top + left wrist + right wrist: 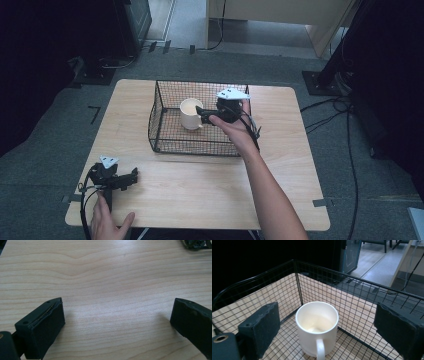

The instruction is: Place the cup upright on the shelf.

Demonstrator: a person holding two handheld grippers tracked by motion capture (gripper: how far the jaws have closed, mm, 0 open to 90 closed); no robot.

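High view: the mug [190,113] stands upright inside the wire basket [159,131], left of its middle, with its handle [202,120] pointing to 3 o'clock, straight at the right gripper [202,111], whose jaws stand wide and grasp nothing. In the right gripper view the mug [317,327] sits between and just beyond the spread jaws, at 12 o'clock, its handle [320,350] toward the camera. The left gripper [131,176] rests well apart on the table [210,190] at 7 o'clock from the basket, released and empty, so the right hand is much nearer.
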